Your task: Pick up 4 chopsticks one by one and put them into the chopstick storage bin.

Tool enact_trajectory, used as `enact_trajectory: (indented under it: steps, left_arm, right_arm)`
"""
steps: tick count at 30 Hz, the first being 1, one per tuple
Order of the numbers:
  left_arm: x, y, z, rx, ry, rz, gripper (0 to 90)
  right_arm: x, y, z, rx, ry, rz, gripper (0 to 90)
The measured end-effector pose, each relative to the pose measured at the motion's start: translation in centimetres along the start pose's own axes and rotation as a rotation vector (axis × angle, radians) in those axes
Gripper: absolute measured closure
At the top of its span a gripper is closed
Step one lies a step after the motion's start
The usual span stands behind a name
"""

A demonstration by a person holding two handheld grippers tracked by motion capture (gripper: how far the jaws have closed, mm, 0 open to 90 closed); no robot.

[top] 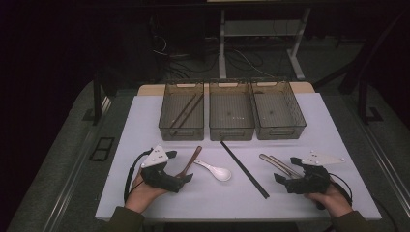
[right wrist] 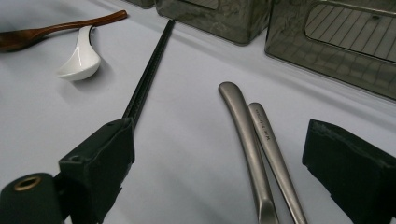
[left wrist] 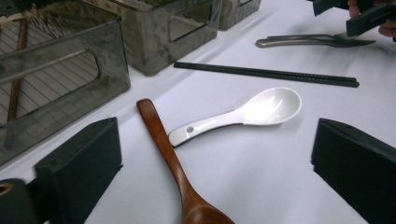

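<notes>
dim room, white table (top: 145,193) with three smoky plastic bins (top: 232,116) lined along its far edge, one already holding brown chopsticks (top: 186,110), so this looks like cutlery being sorted by kind. the left gripper (top: 186,178) sits low with its jaws spread wide either side of the wooden spoon (left wrist: 169,154), gripping nothing yet. that spoon is glossy reddish-brown, its handle aimed at the bins, its neck touching a white ceramic spoon (left wrist: 247,114). the right gripper (top: 283,179), also wide open, hovers over two steel handles (right wrist: 254,140) beside the black chopsticks (top: 244,169).
</notes>
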State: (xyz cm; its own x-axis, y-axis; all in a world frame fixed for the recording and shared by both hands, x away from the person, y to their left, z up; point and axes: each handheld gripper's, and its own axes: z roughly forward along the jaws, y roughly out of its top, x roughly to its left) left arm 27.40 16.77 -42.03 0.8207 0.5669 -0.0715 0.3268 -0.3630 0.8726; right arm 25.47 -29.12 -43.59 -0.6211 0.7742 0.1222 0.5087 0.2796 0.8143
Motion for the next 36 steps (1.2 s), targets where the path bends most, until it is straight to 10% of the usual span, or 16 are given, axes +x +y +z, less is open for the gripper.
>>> enact_trajectory:
  steps: [12, 36]
  left_arm:
    - [-0.3, -0.3, 0.2, 0.017, -0.006, 0.016, 0.0]
    - [-0.4, -0.2, 0.3, 0.026, -0.013, 0.018, 0.0]
  right_arm:
    - [0.6, 0.7, -0.4, 0.063, 0.032, -0.026, 10.2]
    - [4.2, 1.8, 3.0, 0.180, 0.139, -0.048, 53.3]
